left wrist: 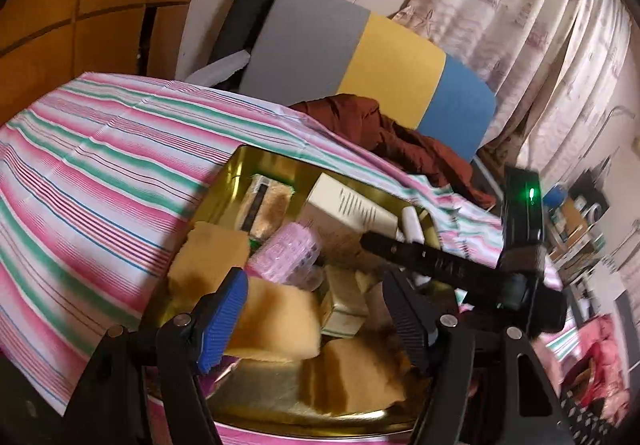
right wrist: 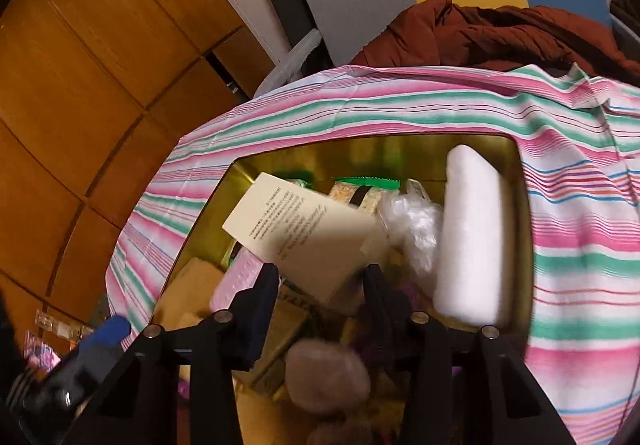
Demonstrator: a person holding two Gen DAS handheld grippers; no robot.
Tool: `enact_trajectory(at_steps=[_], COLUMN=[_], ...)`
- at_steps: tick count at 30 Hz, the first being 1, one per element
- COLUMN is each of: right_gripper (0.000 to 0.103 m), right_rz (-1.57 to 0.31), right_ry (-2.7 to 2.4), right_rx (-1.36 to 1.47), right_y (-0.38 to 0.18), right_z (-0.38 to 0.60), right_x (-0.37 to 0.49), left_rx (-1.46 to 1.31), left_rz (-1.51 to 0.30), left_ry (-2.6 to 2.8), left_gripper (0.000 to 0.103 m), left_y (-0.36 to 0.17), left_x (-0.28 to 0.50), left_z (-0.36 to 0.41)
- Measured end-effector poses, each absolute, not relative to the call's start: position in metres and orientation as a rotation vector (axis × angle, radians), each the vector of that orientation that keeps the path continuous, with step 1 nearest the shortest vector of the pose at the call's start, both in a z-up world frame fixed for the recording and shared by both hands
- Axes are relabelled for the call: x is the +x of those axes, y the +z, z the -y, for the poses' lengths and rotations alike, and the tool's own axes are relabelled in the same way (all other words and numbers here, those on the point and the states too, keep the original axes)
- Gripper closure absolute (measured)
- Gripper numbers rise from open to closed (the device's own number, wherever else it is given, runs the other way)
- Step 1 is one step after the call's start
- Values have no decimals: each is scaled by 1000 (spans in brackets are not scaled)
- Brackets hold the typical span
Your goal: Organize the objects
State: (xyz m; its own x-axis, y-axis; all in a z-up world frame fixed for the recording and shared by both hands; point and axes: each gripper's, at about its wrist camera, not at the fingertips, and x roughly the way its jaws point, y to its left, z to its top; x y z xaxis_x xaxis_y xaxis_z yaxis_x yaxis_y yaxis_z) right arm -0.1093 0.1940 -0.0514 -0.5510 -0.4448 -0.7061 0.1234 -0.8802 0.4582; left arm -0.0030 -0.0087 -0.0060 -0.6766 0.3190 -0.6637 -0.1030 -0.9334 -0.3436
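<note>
A gold tin [left wrist: 256, 161] on the striped cloth holds several items: yellow sponges [left wrist: 276, 321], a pink hair roller [left wrist: 288, 257] and a cream printed box [right wrist: 316, 233]. My left gripper [left wrist: 316, 321] hangs open over the tin's near side. One sponge lies loose beside its blue pad [left wrist: 224, 317]. My right gripper [right wrist: 320, 297] is shut on the lower corner of the cream box, which is tilted above the other contents. The right gripper's black finger [left wrist: 404, 249] reaches in from the right. A white foam block [right wrist: 472, 237] leans on the tin's right wall.
The pink, green and white striped cloth [left wrist: 100, 185] covers the table all round the tin. A rust-brown garment [left wrist: 400, 141] and a grey, yellow and blue mat [left wrist: 360, 57] lie behind. Wooden cabinets [right wrist: 80, 85] stand at the left. Crumpled clear plastic [right wrist: 412, 225] and a fuzzy ball [right wrist: 328, 377] are in the tin.
</note>
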Motion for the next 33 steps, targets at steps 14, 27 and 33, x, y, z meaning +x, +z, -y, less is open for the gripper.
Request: enact_trajectory(at_steps=[14,27,33], right_gripper=[3,0,0], right_rz=[545,347,279], right_ry=[-2659,-2809,-2824], right_rx=[1196,1369,1398], right_y=[-5,-5,-6], right_z=[-223,-206,-195], right_x=[-44,-21,-17], left_rx=[-1219,-1265,-1316], left_rz=[109,148,114], left_ry=[2773,2847,2840], left_gripper=[32,32,32], left_y=[-2,7,4], left_x=[4,14,13], left_z=[-20,-4,-7])
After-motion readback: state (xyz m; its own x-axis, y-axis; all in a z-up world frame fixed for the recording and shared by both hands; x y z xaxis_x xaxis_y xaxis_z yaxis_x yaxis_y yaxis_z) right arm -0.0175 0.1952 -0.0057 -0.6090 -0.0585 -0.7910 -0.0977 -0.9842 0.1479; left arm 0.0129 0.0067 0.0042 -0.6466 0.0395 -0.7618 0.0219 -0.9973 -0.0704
